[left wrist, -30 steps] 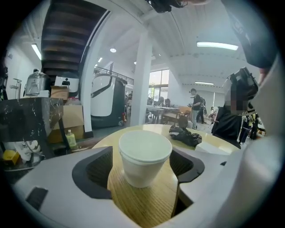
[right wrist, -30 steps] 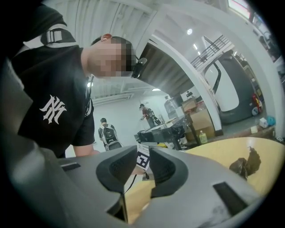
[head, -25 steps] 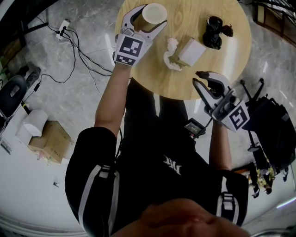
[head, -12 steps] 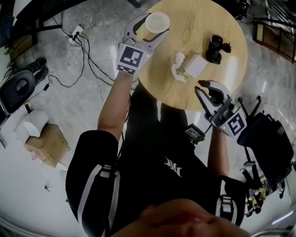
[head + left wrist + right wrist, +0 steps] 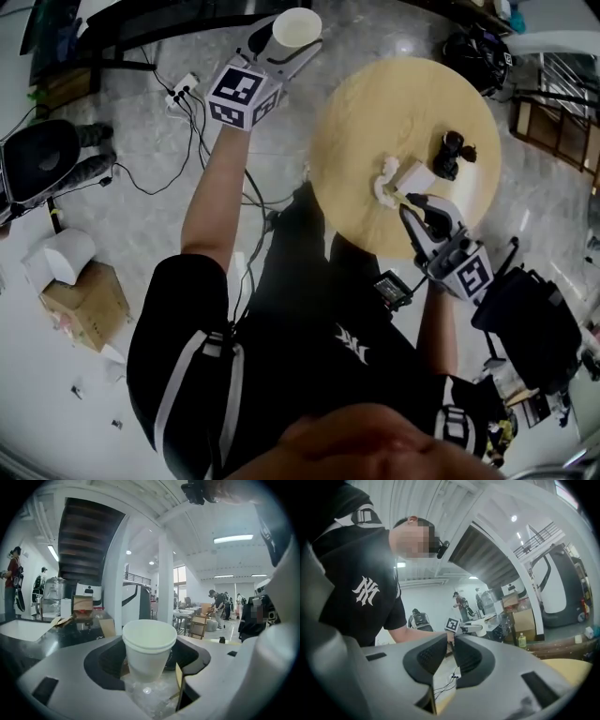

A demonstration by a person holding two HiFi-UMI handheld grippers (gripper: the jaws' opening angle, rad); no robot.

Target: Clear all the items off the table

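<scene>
white paper cup point(image 5: 149, 645), upright | left claw point(image 5: 289, 39) just tightened on it | right claw point(image 5: 451, 640) closed, empty

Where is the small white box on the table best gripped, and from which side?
Probably grip the white box across its two flat, parallel side faces, coming from the near edge of the table, where the right hand-held gripper is. The crumpled paper lies close at its left and a black object beyond it, so the near side looks freest. The shut jaws must open first.
</scene>
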